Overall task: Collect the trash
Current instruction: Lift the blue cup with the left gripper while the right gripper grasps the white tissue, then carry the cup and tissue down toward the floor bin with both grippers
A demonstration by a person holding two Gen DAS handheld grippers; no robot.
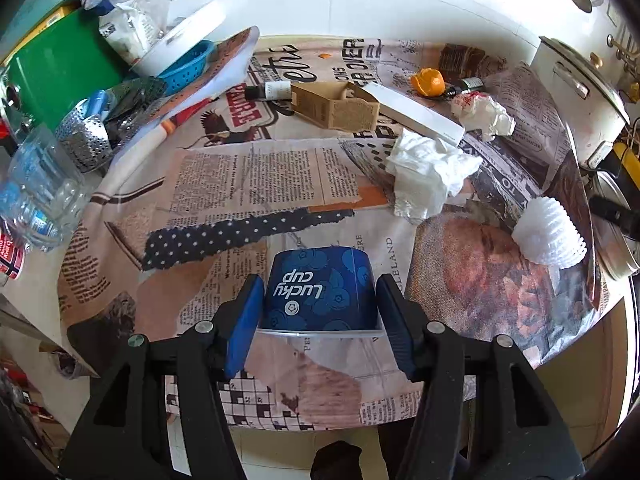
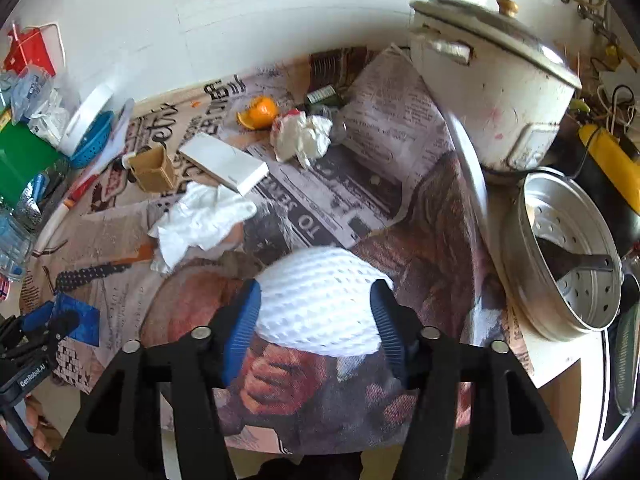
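My left gripper [image 1: 320, 280] is shut on a blue paper cup [image 1: 320, 298] marked "Lucky cup", held upside down just above the newspaper-covered table [image 1: 248, 184]. The right wrist view shows this gripper [image 2: 44, 332] and cup at the lower left. My right gripper [image 2: 316, 286] is open above a white foam fruit net [image 2: 320, 316]. The foam net [image 1: 548, 232] lies free on the table, untouched by the pads. More trash lies further back: a crumpled white tissue [image 1: 428, 172], a crumpled wrapper [image 1: 484, 114], an orange peel [image 1: 428, 80], a brown carton [image 1: 336, 108] and a flat white box [image 1: 420, 114].
A white lidded pot [image 2: 500, 92] and a metal steamer [image 2: 568, 264] stand at the right edge. A green box [image 1: 60, 68], a perforated metal holder [image 1: 84, 140], a blue basket [image 1: 188, 68] and a glass jar [image 1: 36, 196] crowd the left. A white wall is behind.
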